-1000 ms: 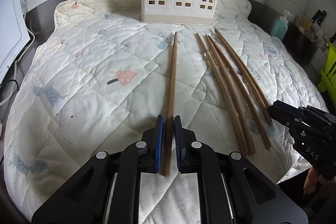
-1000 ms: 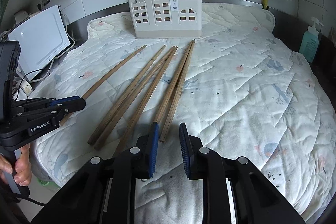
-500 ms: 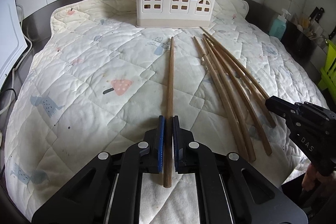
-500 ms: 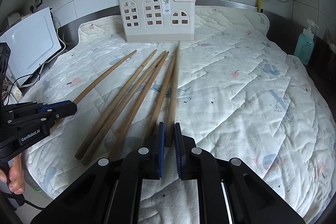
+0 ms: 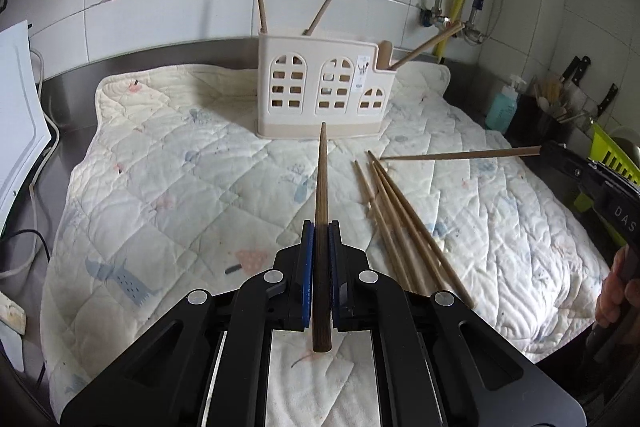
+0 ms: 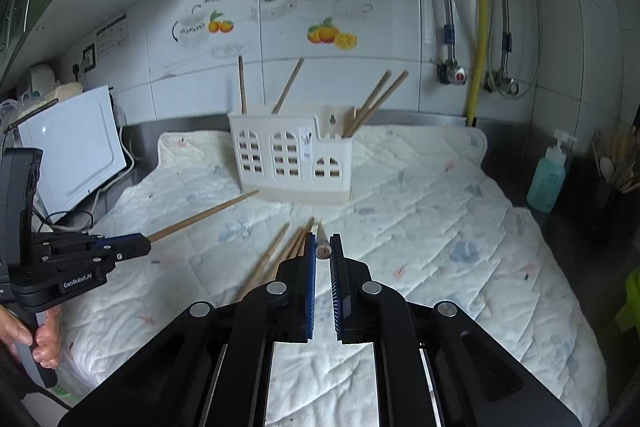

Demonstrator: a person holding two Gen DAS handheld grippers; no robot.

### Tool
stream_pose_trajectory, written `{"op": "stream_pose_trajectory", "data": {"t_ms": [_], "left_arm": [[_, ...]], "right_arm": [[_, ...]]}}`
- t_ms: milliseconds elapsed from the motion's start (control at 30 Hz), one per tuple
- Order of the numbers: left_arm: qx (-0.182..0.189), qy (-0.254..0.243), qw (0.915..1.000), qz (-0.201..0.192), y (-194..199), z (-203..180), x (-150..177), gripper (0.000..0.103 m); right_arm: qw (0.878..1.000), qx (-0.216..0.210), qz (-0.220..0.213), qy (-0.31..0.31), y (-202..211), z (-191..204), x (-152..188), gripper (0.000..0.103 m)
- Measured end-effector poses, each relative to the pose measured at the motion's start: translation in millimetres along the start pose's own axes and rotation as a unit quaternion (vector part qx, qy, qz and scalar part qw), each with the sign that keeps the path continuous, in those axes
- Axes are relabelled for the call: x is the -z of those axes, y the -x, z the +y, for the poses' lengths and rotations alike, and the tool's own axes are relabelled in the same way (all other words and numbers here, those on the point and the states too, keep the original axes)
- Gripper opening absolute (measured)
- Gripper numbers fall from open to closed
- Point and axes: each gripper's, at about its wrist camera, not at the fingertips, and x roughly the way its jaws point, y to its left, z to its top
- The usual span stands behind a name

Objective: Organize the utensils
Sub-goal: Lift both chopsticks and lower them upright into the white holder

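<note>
**Operator:** Report the grip state of each tool.

**Technician:** The left gripper [image 5: 320,239] is clamped on one chopstick [image 5: 321,211], held near the thick butt end. The right gripper [image 6: 322,247] pinches a second chopstick [image 5: 460,155] at the very tip of its fingers; the right wrist view shows only the butt end between the pads, which stand apart further back.

**Operator:** Where does the holder lie?

**Technician:** The utensil holder [image 5: 320,95] stands straight ahead of both tools, upright on the quilted mat [image 5: 160,187]. Four chopsticks already lean in its compartments.

**Operator:** State the governing relation.

**Technician:** The left chopstick's long axis runs along the fingers, thin tip forward, aimed at the holder's base and near it. It is roughly level, not pointing down. The left tool appears nearer. Judgement: the tip must be raised over the rim, then tilted downward. The loose chopsticks [image 5: 404,231] lie below and right of the left tool.
</note>
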Motion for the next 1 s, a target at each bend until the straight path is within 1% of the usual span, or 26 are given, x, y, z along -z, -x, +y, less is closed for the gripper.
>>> {"op": "stream_pose_trajectory", "data": {"t_ms": [167, 233, 467, 667, 733, 867, 933, 1000], "left_arm": [[0.007, 0.000, 1.0000, -0.004, -1.3, 5.2, -26.5, 0.005], [0.016, -0.001, 0.9998, -0.010, 1.9, 6.3, -37.9, 0.005], [0.013, -0.021, 0.9993, -0.030, 18.6, 8.7, -74.5, 0.005], [0.005, -0.028, 0.9992, -0.028, 26.1, 18.6, -102.9, 0.005], [0.006, -0.035, 0.9991, -0.023, 27.3, 19.1, -114.4, 0.005], [-0.014, -0.071, 0.9973, 0.005, 21.0, 14.6, -140.2, 0.005], [-0.025, -0.088, 0.9955, 0.025, 13.6, 13.2, -153.7, 0.005], [-0.021, -0.093, 0.9942, 0.048, 6.1, 15.2, -164.5, 0.005]], "right_arm": [[0.999, -0.008, -0.036, 0.007, 3.3, -2.5, -38.3, 0.007], [0.999, -0.011, -0.047, 0.009, 4.0, -3.0, -51.6, 0.007], [0.997, -0.016, -0.075, 0.015, 3.5, -10.0, -95.6, 0.007], [0.995, -0.017, -0.101, 0.016, 6.2, -16.4, -129.7, 0.007], [0.994, -0.018, -0.108, 0.018, 5.4, -17.5, -140.5, 0.007], [0.993, -0.019, -0.114, 0.024, -3.6, -17.6, -158.1, 0.007], [0.993, -0.018, -0.112, 0.028, -11.7, -17.0, -164.3, 0.007], [0.993, -0.019, -0.110, 0.031, -18.8, -16.1, -168.5, 0.007]]}}
